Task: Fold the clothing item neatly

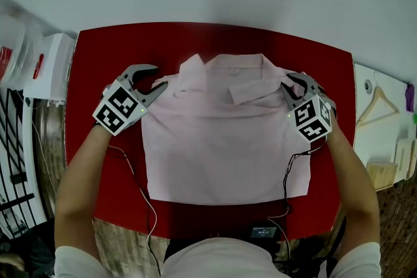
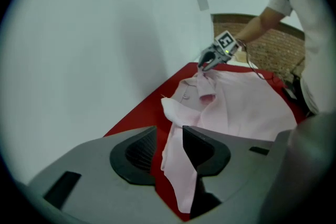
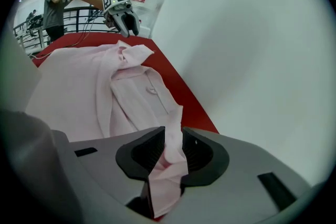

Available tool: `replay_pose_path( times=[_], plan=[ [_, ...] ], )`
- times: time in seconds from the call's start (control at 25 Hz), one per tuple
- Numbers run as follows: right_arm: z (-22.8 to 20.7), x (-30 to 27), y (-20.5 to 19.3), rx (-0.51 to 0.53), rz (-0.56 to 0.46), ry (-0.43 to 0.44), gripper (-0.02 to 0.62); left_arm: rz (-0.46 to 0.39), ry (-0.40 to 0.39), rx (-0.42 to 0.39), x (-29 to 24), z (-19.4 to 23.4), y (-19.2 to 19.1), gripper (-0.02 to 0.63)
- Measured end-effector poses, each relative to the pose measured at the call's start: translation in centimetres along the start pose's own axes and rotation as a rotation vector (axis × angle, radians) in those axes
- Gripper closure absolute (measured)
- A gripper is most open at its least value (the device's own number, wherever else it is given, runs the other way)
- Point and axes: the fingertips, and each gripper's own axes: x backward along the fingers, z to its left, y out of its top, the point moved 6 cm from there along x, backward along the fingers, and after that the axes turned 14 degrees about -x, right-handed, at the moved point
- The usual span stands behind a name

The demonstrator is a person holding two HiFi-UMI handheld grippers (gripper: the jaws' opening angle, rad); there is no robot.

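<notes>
Cloth of the pink shirt runs down behind the right tool (its end hidden).

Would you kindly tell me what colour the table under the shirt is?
Red; the table shows best in the head view.

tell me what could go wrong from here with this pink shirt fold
1. Shoulder cloth of the pink shirt sits between the parted jaws of the left gripper and the right gripper; pulling away could drag it and spoil the fold.
2. The collar lies rumpled and uneven, so later folds may come out crooked.
3. The right gripper's cable crosses the shirt's edge and might snag it.
</notes>
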Motion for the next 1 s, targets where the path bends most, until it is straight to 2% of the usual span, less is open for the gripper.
replay_pose_path(
  times=[0.16, 0.24, 0.28, 0.36, 0.6, 0.72, 0.8, 0.88, 1.0],
  plan=[
    [-1.3, 1.3, -2.3, 0.062, 0.069, 0.002, 0.482, 0.043, -0.083, -0.317, 0.2, -5.5, 0.4, 0.472],
    [-1.4, 1.5, -3.2, 0.088, 0.097, 0.005, 0.482, 0.088, -0.148, -0.408, -0.5, -7.6, -0.2, 0.472],
    [-1.3, 1.5, -3.6, 0.093, 0.108, 0.006, 0.482, 0.117, -0.17, -0.422, -1.1, -8.0, -0.9, 0.472],
    [-1.2, 1.3, -4.3, 0.088, 0.125, 0.009, 0.482, 0.166, -0.173, -0.381, -2.1, -7.0, -2.3, 0.472],
    [-1.2, 0.2, -5.3, 0.076, 0.165, -0.003, 0.482, 0.279, -0.083, -0.148, -3.3, -1.4, -6.4, 0.472],
    [-2.0, 0.1, -5.6, 0.058, 0.184, -0.026, 0.482, 0.269, -0.038, -0.032, -2.8, -0.1, -7.5, 0.472],
    [-2.5, 0.1, -5.6, 0.05, 0.181, -0.03, 0.482, 0.226, -0.005, -0.016, -2.0, -0.1, -7.3, 0.472],
    [-2.9, 0.4, -5.6, 0.055, 0.175, -0.017, 0.482, 0.183, 0.009, -0.04, -1.3, -0.6, -6.6, 0.472],
    [-3.2, 1.3, -5.6, 0.126, 0.165, -0.004, 0.466, 0.166, -0.003, -0.153, -1.3, -1.6, -5.3, 0.472]
  ],
)
